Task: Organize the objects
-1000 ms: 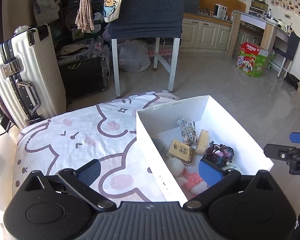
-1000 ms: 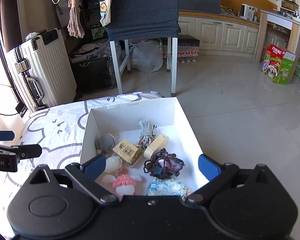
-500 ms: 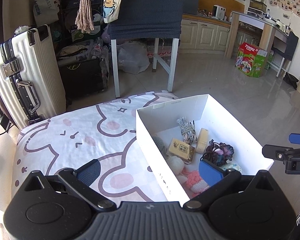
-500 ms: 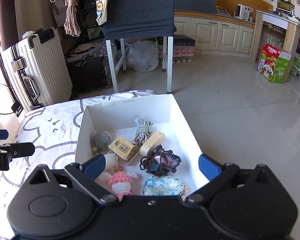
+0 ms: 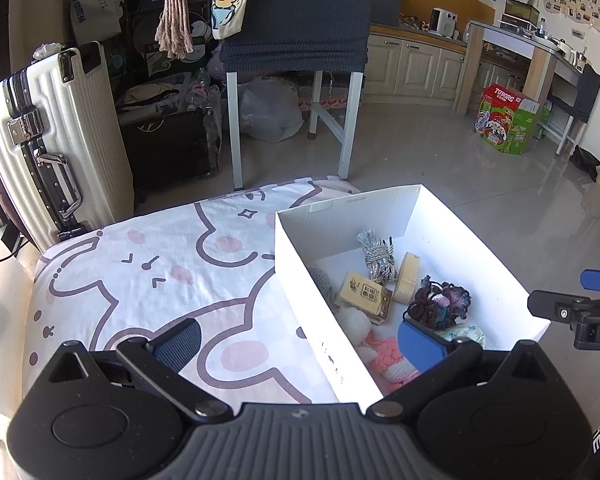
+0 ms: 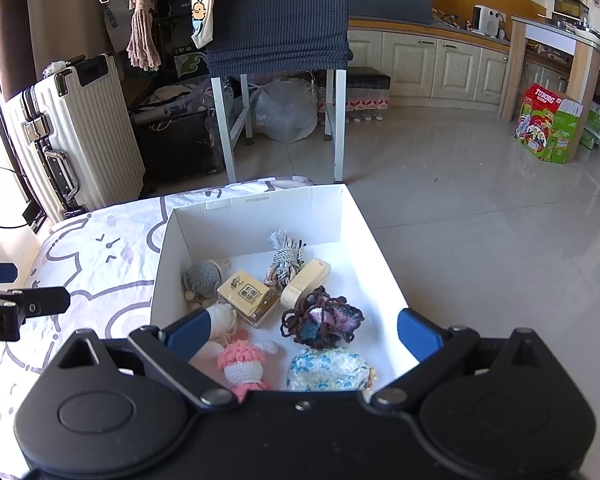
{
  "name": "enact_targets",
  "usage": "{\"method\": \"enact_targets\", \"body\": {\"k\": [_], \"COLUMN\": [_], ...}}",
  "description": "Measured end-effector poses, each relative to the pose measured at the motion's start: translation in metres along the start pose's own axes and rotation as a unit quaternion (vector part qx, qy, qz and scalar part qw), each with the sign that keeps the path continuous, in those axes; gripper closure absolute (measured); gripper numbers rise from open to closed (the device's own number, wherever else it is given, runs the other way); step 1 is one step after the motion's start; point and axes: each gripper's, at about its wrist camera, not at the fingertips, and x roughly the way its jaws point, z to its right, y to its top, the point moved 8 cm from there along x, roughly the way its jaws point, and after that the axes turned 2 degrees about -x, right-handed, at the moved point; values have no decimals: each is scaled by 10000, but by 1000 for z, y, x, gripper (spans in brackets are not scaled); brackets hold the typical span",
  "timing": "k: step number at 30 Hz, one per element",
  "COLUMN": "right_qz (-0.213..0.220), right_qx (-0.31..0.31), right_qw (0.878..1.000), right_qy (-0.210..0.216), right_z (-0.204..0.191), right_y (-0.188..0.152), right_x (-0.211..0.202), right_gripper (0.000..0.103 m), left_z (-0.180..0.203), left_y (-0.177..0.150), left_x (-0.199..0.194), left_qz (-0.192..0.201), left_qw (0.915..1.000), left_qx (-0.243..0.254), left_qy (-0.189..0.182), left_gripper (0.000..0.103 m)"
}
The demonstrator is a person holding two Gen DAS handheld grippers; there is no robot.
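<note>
A white cardboard box (image 5: 352, 208) (image 6: 260, 220) sits on a cartoon-print sheet (image 5: 160, 272). Inside lie several small items: a grey crochet piece (image 6: 202, 276), a yellow house-shaped carton (image 6: 246, 294), a striped cord tassel (image 6: 286, 256), a cream roll (image 6: 306, 284), a dark purple crochet flower (image 6: 320, 320), a pink crochet doll (image 6: 242, 358) and a blue floral pouch (image 6: 328, 368). My left gripper (image 5: 300, 340) is open and straddles the box's near left wall. My right gripper (image 6: 303, 332) is open above the box's near end, holding nothing.
The box stands at the sheet's right edge, with bare tiled floor (image 6: 480, 220) beyond it. A white suitcase (image 5: 52, 140) stands at the far left. Straight ahead is a chair draped in dark cloth (image 5: 296, 20). A green carton (image 5: 508, 120) sits far right.
Both grippers have drifted only slightly and stay open. The items in the box have not moved.
</note>
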Motion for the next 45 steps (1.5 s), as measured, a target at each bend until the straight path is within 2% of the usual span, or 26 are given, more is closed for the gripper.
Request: {"method": "enact_targets", "body": {"k": [45], "right_qz": [-71], "right_qx": [15], "right_qw": [10000], "right_qy": [43], "right_z": [-4], "right_y": [-3], "right_x": [3], "right_gripper": [2], "left_z": [-1], "left_y": [0], "left_x": [-1], "left_qz": [-2], "left_qw": [10000], "left_qx": [-36], "left_qy": [-34], "left_gripper": [0]}}
